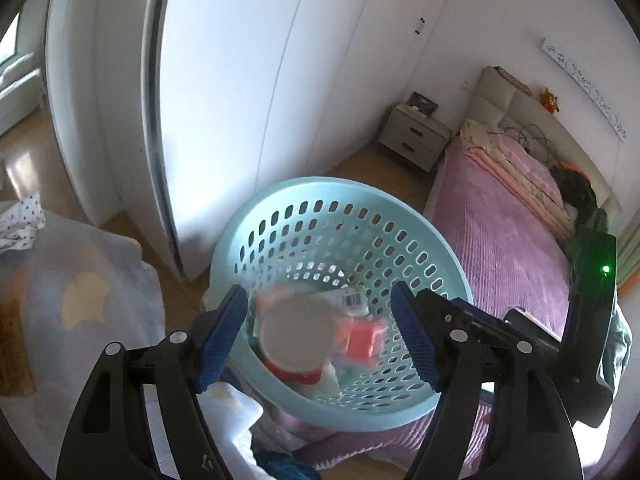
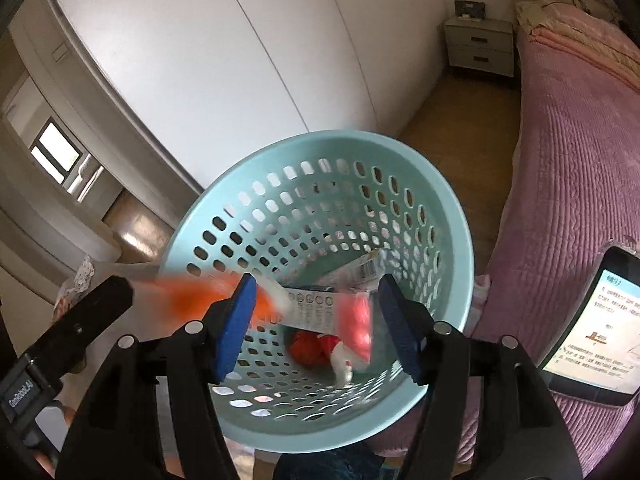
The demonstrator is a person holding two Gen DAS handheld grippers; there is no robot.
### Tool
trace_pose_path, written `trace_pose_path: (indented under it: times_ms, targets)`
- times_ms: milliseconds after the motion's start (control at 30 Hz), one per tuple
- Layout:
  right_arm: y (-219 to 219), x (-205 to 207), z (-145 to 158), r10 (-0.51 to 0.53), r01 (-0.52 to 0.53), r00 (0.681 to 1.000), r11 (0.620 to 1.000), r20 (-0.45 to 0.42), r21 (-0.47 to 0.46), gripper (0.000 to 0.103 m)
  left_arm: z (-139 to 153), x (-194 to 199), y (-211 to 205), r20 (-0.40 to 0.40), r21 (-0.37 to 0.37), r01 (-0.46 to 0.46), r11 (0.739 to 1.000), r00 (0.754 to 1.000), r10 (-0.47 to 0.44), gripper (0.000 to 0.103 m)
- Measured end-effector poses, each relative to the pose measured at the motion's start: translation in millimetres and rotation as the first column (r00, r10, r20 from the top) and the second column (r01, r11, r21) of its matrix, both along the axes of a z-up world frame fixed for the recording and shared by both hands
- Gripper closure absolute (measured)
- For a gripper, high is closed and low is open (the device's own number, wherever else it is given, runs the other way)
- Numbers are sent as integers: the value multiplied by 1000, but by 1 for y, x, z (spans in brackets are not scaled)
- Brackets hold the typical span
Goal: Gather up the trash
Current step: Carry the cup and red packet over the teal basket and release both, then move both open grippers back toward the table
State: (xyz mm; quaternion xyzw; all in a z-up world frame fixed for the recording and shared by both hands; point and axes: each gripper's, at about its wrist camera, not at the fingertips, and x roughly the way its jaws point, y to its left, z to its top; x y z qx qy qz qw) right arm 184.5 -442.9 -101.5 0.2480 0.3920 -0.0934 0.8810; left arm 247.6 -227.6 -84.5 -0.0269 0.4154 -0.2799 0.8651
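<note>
left tool (image 1: pixel 316 336): mine, jaws apart over the basket (image 1: pixel 280 192), nothing pressed between the pads; a blurred white-and-red cup (image 1: pixel 296 340) sits in the gap, looks to be dropping in.
right tool (image 2: pixel 316 324): jaws apart too; a blurred orange-and-white packet (image 2: pixel 320 312) lies between them, pads not on it.
trash location: inside the pale blue perforated basket, which stands at the foot of the pink bed (image 2: pixel 580 160) (wardrobe behind).
handling: I'd judge all of it light, thin, crushable; film wrappers slippery.
grip point: pinch a packet on a flat edge, the cup across its rim.
basket: stiff plastic; take it by the rim.
</note>
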Motion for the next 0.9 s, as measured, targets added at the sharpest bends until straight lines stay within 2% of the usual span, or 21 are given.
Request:
trace_pose_path:
  times_ms: [267,400,700,900]
  targets:
    - [4,-12,9,-11,11,1000,1000,17,23,43,12,-11,13,13,-32,-26,999,1000,26,31]
    - [16,-15,18,25,-26,999,999,37,24,43,27,-23,28,43,-51,-40,998,998,43,31]
    - [68,-24,45,134,-131,987,991,84,-32,43,67,-44,85,119,-90,-119,989,984,129,31]
    - [115,-27,61,231,-222,968,970,95,-95,43,89,-51,140,168,-107,-213,971,959,229,31]
